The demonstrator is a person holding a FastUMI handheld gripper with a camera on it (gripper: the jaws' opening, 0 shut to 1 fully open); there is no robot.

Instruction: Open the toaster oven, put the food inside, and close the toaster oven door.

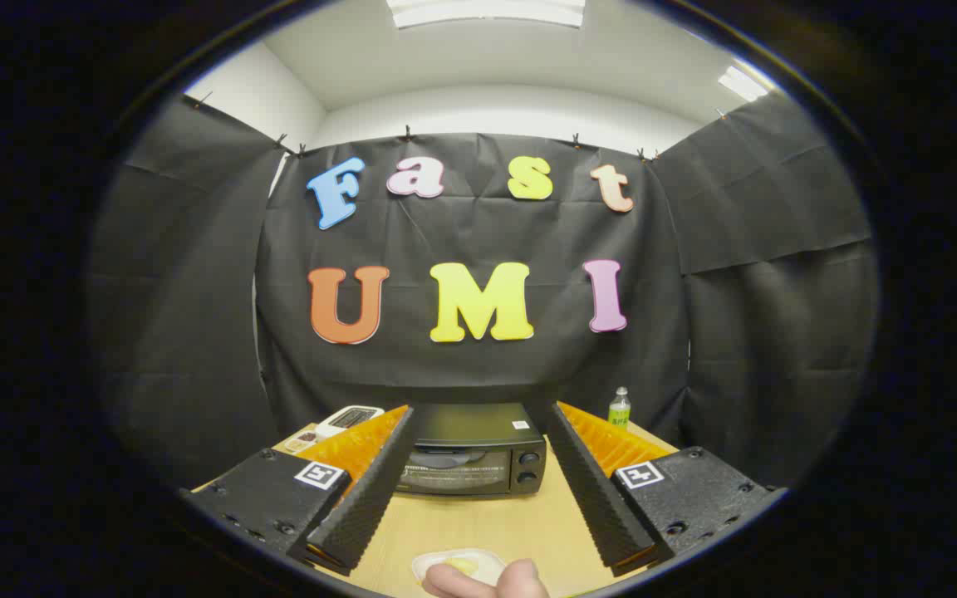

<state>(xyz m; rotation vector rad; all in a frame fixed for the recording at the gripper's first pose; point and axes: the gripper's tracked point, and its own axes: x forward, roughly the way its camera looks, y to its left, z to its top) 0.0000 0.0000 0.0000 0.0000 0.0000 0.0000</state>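
Between the two fingers of the tongs [478,486], and a little beyond their tips, a black toaster oven [472,448] sits on a pale wooden table [487,523]. Its door is closed, with a dark glass window across the front and two round knobs stacked at the front's right end. A small white sticker marks the right of its flat top.

The tongs are released: the fingers stand wide apart, angled outward, with nothing held between them and bare table showing in the gap. Each finger has a ridged inner face, and each carries a small square black-and-white marker near its base.

Close in, nearer than the fingertips and between the fingers, a small pale plate [445,564] rests on the table with a yellowish piece of food [462,565] on it. A person's fingers [487,580] lie over the plate's near edge, partly covering it. Whether they grip the plate or only touch it cannot be told.

Beyond the left finger, partly hidden behind it, lies a white device [349,418] with a dark panel on top, near the oven's left side. Beyond the right finger, a small bottle [619,407] with a green label and pale cap stands upright, off the oven's right rear corner and apart from it.
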